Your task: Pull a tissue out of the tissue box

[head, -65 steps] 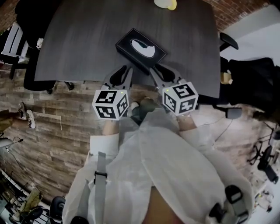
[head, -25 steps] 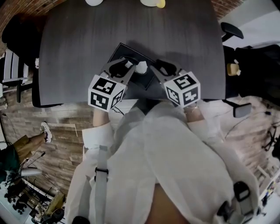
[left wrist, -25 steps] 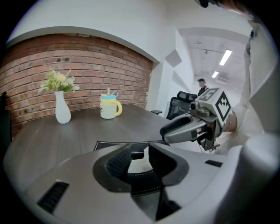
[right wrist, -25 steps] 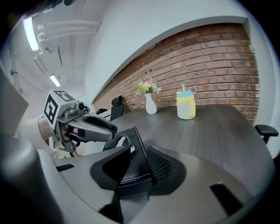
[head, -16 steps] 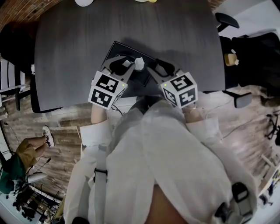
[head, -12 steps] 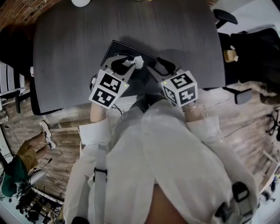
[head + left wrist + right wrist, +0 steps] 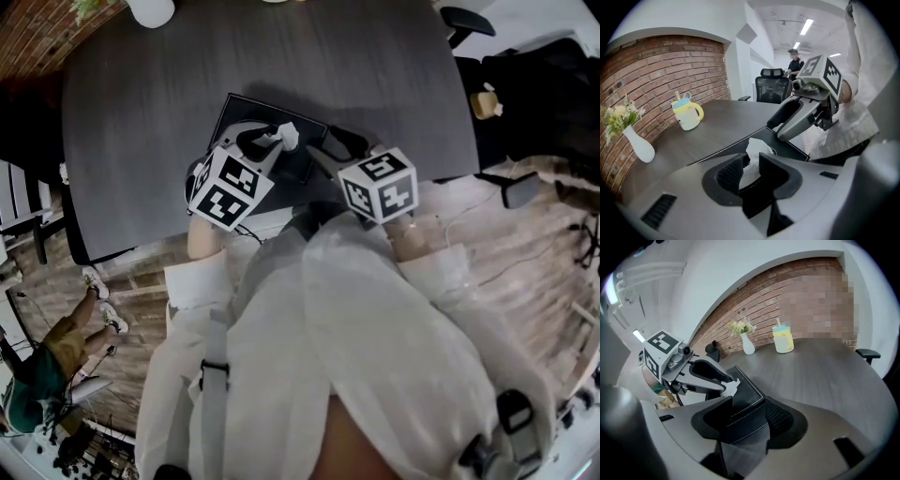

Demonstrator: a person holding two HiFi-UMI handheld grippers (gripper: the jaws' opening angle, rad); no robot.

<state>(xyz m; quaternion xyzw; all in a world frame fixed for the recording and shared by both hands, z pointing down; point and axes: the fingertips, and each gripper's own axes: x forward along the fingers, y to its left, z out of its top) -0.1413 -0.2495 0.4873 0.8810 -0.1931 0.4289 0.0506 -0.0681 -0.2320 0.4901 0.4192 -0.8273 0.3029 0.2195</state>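
Observation:
The black tissue box (image 7: 246, 112) lies near the front edge of the dark table (image 7: 141, 112). A white tissue (image 7: 287, 134) stands up out of its slot. My left gripper (image 7: 272, 141) is shut on that tissue (image 7: 757, 147), which is pinched between its jaws (image 7: 751, 164) just above the box (image 7: 785, 143). My right gripper (image 7: 326, 145) is at the box's near end, and its jaws have just been opening. They stand wide in the right gripper view (image 7: 749, 411), with the box's end (image 7: 746, 387) between them and not squeezed.
At the far side of the table stand a white vase with flowers (image 7: 640, 145) and a yellow lidded mug (image 7: 688, 115). Black office chairs (image 7: 771, 86) stand around the table. A brick wall is behind. A person (image 7: 42, 366) is on the floor side at the lower left.
Both grippers came down onto the box. The left gripper rolled and now holds the tissue's tip. The right gripper's jaws have spread over the box's near end.

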